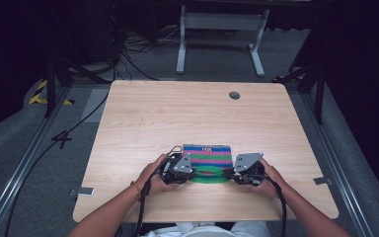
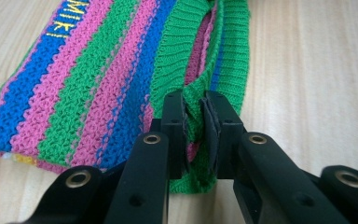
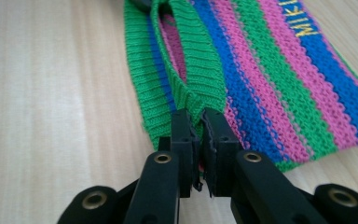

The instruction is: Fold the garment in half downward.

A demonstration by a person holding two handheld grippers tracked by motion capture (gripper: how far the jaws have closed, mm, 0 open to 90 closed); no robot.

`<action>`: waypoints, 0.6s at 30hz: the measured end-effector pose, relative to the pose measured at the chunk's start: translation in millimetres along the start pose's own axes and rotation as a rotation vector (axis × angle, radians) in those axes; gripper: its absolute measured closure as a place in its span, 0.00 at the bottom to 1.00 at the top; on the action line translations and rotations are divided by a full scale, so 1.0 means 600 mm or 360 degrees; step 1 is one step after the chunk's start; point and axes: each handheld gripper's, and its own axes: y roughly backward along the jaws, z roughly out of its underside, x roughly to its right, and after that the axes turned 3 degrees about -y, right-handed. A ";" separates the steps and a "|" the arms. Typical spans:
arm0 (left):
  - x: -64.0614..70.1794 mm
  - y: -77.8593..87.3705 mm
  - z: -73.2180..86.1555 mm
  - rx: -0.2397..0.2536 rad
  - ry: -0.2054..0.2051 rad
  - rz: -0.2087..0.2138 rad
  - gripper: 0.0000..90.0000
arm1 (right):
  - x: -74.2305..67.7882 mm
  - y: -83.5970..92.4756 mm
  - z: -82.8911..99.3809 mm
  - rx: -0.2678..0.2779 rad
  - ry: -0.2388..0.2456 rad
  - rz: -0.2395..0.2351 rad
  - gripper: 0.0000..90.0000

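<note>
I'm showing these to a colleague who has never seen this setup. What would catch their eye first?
The bright knitted piece with blue, pink and green stripes and yellow lettering, lying near the front edge of the pale wooden table. Next, the left tool and right tool, each closed on the green ribbed rim at opposite ends of the piece's opening, a hand behind each.

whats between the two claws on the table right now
The green ribbed opening edge of the striped knitted pouch spans between the left claw and right claw in the high view; each gripper view shows its jaws pinching that rib.
</note>
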 end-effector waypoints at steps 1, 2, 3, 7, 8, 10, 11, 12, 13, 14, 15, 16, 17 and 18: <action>-0.001 -0.001 -0.001 0.0002 0.0020 0.0003 0.88 | 0.004 0.000 0.001 0.0007 -0.0007 0.0005 0.93; -0.003 -0.002 -0.001 -0.0006 0.0022 -0.0005 0.88 | 0.008 0.000 0.002 0.0010 -0.0011 0.0012 0.93; -0.003 -0.002 -0.001 -0.0006 0.0022 -0.0005 0.88 | 0.011 -0.001 0.003 0.0015 -0.0021 0.0016 0.93; -0.016 -0.008 -0.004 -0.0014 0.0021 -0.0033 0.88 | 0.021 -0.004 0.003 0.0025 -0.0051 0.0055 0.93; -0.018 -0.010 -0.005 -0.0011 0.0051 -0.0034 0.88 | 0.021 -0.004 0.003 0.0025 -0.0051 0.0055 0.93; -0.032 -0.013 -0.007 -0.0022 0.0031 -0.0036 0.88 | 0.027 -0.006 0.002 0.0022 -0.0051 0.0080 0.93; -0.035 -0.014 -0.008 -0.0019 0.0041 -0.0039 0.88 | 0.031 -0.007 0.002 0.0021 -0.0063 0.0088 0.93; -0.037 -0.015 -0.008 -0.0022 0.0047 -0.0054 0.89 | 0.034 -0.008 0.002 0.0026 -0.0068 0.0095 0.93; -0.041 -0.017 -0.007 -0.0014 0.0050 -0.0057 0.88 | 0.038 -0.009 0.003 0.0030 -0.0079 0.0103 0.93; -0.046 -0.019 -0.007 -0.0005 0.0070 -0.0054 0.88 | 0.042 -0.010 0.003 0.0037 -0.0093 0.0101 0.93; -0.049 -0.020 -0.006 0.0005 0.0078 -0.0061 0.88 | 0.046 -0.011 0.003 0.0042 -0.0111 0.0107 0.93; -0.050 -0.021 -0.005 0.0023 0.0104 -0.0055 0.89 | 0.049 -0.013 0.003 0.0042 -0.0111 0.0120 0.93; -0.052 -0.021 -0.004 0.0027 0.0108 -0.0052 0.89 | 0.051 -0.013 0.003 0.0044 -0.0116 0.0128 0.93; -0.053 -0.021 -0.003 0.0037 0.0115 -0.0049 0.88 | 0.053 -0.013 0.003 0.0049 -0.0119 0.0125 0.93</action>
